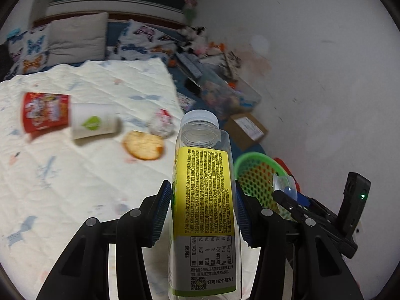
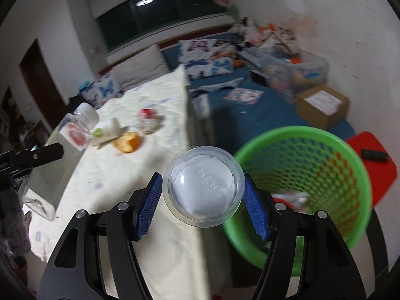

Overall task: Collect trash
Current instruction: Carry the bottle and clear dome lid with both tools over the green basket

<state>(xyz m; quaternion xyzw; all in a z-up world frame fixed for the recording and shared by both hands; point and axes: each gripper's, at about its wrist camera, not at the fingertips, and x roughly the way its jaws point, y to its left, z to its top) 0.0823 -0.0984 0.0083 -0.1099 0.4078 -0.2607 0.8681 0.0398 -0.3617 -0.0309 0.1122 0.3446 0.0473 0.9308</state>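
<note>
The left gripper (image 1: 203, 215) is clamped on an empty clear bottle (image 1: 203, 200) with a yellow label and white cap, pads pressing both flat sides, cap pointing ahead. The right gripper (image 2: 203, 205) grips a clear domed lid (image 2: 203, 186), one blue pad at each edge of its rim, the dome facing the camera.

The step in hand looks like carrying both pieces to the green basket (image 2: 350, 165), which stands just ahead and to the right of the right gripper, beside the bed. To do it well, I would bring each piece fully over the rim before letting go: the lid is light and curved, so released at the edge it could skid off onto the floor. The bottle is long, so tipping it cap-first into the mesh should keep it from catching the rim. With both grippers converging on one opening, going one after the other avoids a knock between them. The basket is light and may tip if bumped.

Count: one basket, with some wrapper already at its bottom. Two pieces in hand: one bottle, one lid. Ahead and left of the left gripper, on the quilt (image 1: 75, 175), lie one red cup (image 1: 45, 112), one white cup (image 1: 93, 123), one crumpled wrapper (image 1: 162, 123) and one round cracker (image 1: 143, 145).
</note>
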